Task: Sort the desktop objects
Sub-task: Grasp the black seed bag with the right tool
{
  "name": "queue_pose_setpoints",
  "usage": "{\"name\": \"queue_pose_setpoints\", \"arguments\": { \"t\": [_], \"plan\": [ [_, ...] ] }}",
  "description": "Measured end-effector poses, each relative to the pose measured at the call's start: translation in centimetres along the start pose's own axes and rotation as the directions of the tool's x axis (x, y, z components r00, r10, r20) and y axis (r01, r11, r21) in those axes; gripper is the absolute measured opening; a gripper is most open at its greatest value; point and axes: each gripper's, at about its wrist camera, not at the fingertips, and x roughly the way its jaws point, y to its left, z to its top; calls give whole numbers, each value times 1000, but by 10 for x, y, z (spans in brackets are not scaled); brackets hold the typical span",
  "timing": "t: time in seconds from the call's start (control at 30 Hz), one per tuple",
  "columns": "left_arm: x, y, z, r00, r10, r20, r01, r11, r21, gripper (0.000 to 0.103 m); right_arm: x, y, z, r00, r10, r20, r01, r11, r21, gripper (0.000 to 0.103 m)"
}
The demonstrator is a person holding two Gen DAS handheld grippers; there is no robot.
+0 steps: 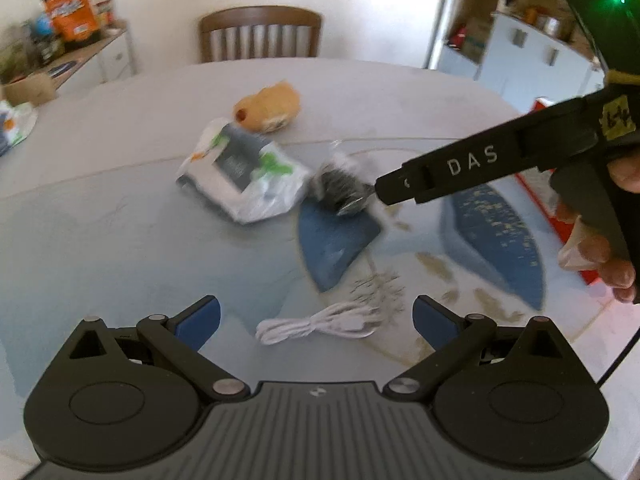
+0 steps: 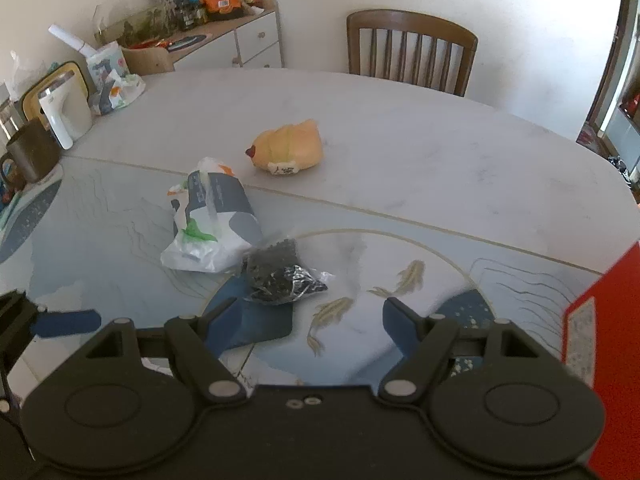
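over the table (image 2: 400, 152), both hand-held grippers (image 1: 316, 316) (image 2: 308, 320) gape empty.

1. The table covering (image 2: 400, 152) is seen in pale grey-white, with a light blue area bounded by a thin tan line, dark blue patches and golden-tan fish drawn on it.
2. The plush toy (image 2: 290, 147) is coloured yellow-orange, with a dark red tip and a white label.
3. The packet (image 2: 212, 216) is printed white with slate-grey panels and green and orange accents.
4. The small bag (image 2: 280, 276) is clear, and black granules are shown inside.
5. The cable (image 1: 316, 322) is white.
6. Blue pads (image 1: 200, 314) are fitted on the black left gripper (image 1: 316, 316); likewise on the right gripper (image 2: 308, 316).
7. The box (image 2: 612, 340) is red.
8. The chair (image 2: 412, 46) is brown.
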Motion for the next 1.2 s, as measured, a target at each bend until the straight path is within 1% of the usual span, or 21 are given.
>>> {"name": "queue_pose_setpoints", "arguments": {
  "t": [0.13, 0.23, 0.37, 0.57, 0.77, 0.9, 0.97, 1.0, 1.1, 1.2],
  "plan": [
    [7, -1, -6, 999, 54, 6, -54, 998, -17, 103, 13, 7, 3, 1000, 2, -9, -2, 1000, -26, 77],
    [11, -1, -7, 997, 77, 2, -77, 997, -27, 103, 20, 12, 7, 1000, -3, -2, 3, 999, -51, 77],
    [13, -3, -9, 996, 86, 1, -86, 995, -41, 103, 31, 14, 13, 1000, -3, -4, 3, 997, -74, 77],
    [17, -7, -10, 995, 96, 8, -96, 995, -32, 103, 47, 17, 16, 1000, -9, -24, 6, 994, -106, 77],
    [24, -9, -12, 994, 112, -13, -112, 993, -33, 102, 56, 21, 16, 999, -22, -35, 18, 991, -133, 75],
    [24, -9, -12, 994, 113, -12, -113, 993, -35, 102, 58, 22, 16, 999, -24, -39, 19, 991, -132, 68],
    [24, -9, -12, 994, 111, -11, -111, 993, -33, 97, 59, 22, 16, 999, -24, -41, 19, 991, -129, 65],
    [24, -10, -12, 994, 110, -15, -110, 993, -30, 97, 59, 23, 16, 999, -23, -42, 18, 992, -128, 62],
    [23, -11, -12, 994, 113, -12, -113, 993, -22, 93, 60, 23, 17, 999, -23, -45, 17, 992, -125, 59],
    [22, -13, -10, 994, 113, -6, -113, 993, -13, 84, 60, 23, 17, 999, -18, -48, 13, 993, -115, 55]
  ]
}}
